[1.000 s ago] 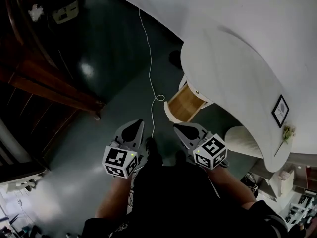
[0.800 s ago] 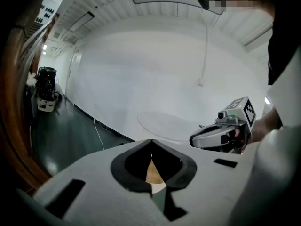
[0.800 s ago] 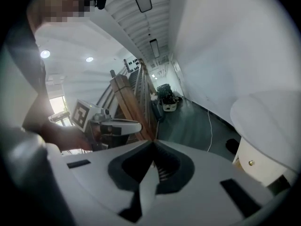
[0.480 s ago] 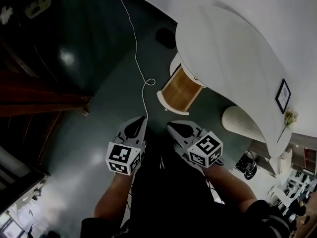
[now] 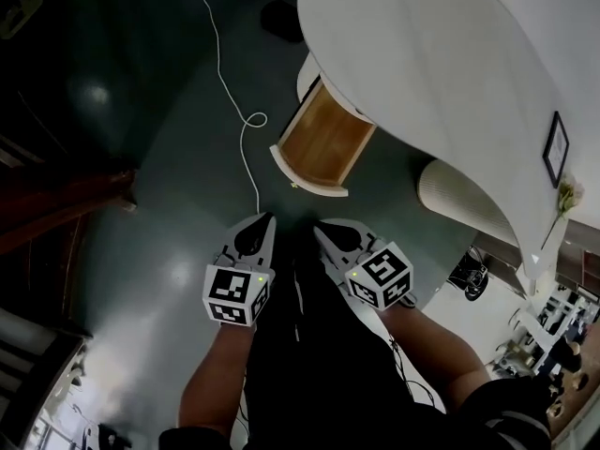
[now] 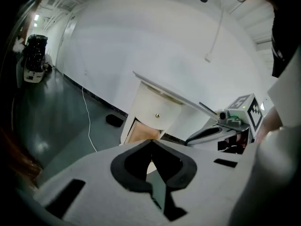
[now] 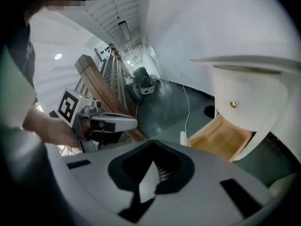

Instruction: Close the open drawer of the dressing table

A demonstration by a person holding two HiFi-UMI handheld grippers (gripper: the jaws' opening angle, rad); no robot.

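Head view: white dressing table point(image 5: 441, 73) fills the upper right of the frame, its curved top seen from above. The drawer point(image 5: 323, 139) stands pulled out below the top's left edge, at upper centre. Its long axis runs diagonally, back end tucked under the table at upper right, white front panel pointing to the lower left; pale wood bottom bare to the camera. Dark green floor point(image 5: 141, 186) all round. A white cable point(image 5: 246, 125) trails down the floor from the top edge, loops just left of the drawer and ends near its front. Left tool point(image 5: 263, 221) and right tool point(image 5: 321, 227) sit side by side at lower centre, tips aimed up the frame toward the drawer front, both apart from it, with floor between. In each tool's own view the two jaws meet at the tips, with nothing gripped. In the right gripper view the drawer lies right of centre, under a closed curved front with a brass knob point(image 7: 233, 104).
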